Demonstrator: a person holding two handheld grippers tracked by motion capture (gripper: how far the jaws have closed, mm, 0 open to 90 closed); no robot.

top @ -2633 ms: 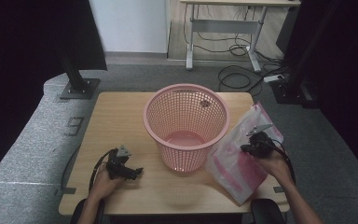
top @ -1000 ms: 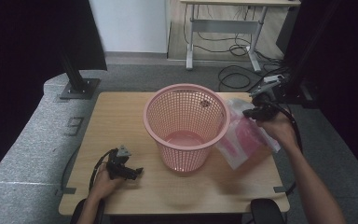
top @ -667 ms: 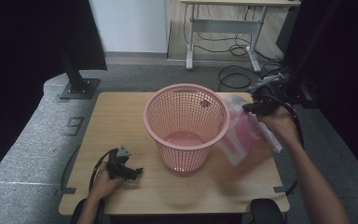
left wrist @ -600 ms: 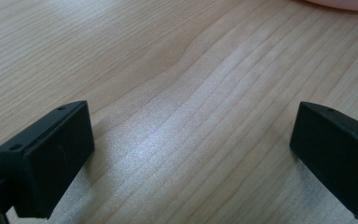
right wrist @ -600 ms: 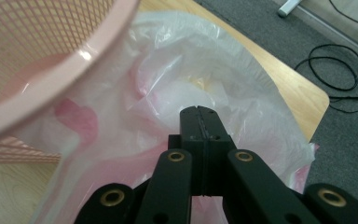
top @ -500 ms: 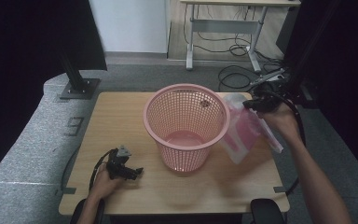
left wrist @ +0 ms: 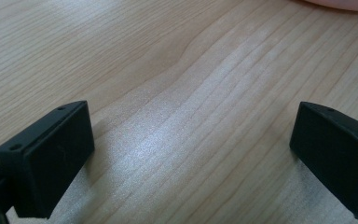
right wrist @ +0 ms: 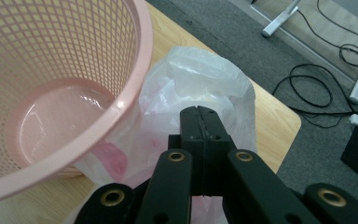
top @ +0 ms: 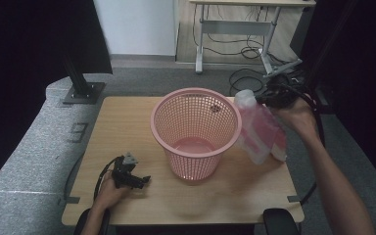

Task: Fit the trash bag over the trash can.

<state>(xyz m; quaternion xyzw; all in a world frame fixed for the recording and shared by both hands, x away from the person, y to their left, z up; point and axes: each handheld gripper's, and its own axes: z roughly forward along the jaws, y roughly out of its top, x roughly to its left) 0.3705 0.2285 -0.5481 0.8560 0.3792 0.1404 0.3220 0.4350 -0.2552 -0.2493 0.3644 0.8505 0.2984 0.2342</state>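
Observation:
A pink mesh basket (top: 196,129) stands empty in the middle of the wooden table (top: 127,122); its rim and inside also show in the right gripper view (right wrist: 74,70). To its right a translucent white-and-pink plastic bag (top: 260,128) hangs in the air, its lower end near the tabletop. My right gripper (top: 263,99) is shut on the bag's top edge (right wrist: 200,88), beside the basket's rim. My left gripper (top: 138,179) rests low at the table's front left, open, with only bare wood (left wrist: 191,121) between its pads.
A grey padded surface (top: 29,156) borders the table on the left. Behind the table lie a black stand base (top: 81,93), a white desk frame (top: 245,29) and cables on the floor (top: 254,73). The table's right edge is close under the bag.
My right gripper has lifted the bag off the table and carried it up and back along the basket's right side. The left gripper has stayed put.

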